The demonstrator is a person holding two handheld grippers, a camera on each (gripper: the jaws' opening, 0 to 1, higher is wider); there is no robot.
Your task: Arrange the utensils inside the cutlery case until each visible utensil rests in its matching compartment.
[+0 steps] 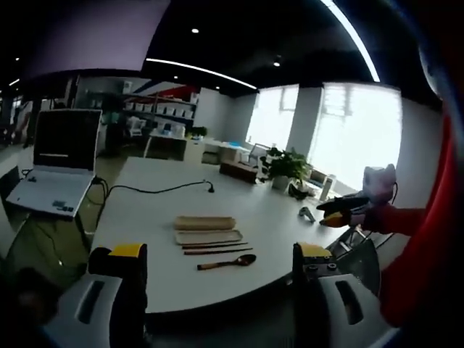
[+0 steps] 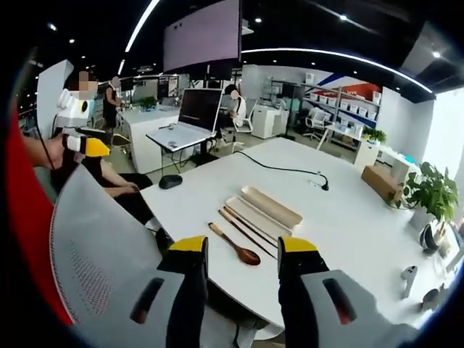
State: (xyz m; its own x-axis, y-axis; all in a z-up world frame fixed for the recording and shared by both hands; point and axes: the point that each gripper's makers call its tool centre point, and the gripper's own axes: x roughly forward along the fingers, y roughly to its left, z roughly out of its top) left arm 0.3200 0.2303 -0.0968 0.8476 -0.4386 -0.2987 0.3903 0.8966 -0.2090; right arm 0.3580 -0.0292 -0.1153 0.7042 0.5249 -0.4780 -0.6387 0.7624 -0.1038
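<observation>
A beige cutlery case lies on the white table [image 1: 145,217] in two halves: a rounded part [image 1: 204,222] and a flat tray [image 1: 209,236] next to it. Dark chopsticks [image 1: 215,248] lie side by side in front of the tray, and a brown wooden spoon [image 1: 226,262] lies nearest the table edge. My left gripper [image 1: 222,252] hovers open well short of the table. The right gripper view has the case part [image 2: 274,206], tray [image 2: 250,215], chopsticks [image 2: 243,226] and spoon [image 2: 232,243]. My right gripper [image 2: 243,246] is open and holds nothing, off the table's edge.
An open laptop [image 2: 192,116], a black mouse [image 2: 170,181] and a black cable [image 2: 283,170] share the table. A potted plant [image 2: 431,192] and a cardboard box [image 2: 380,181] stand farther off. A grey mesh chair [image 2: 94,254] is beside me. People sit at the left.
</observation>
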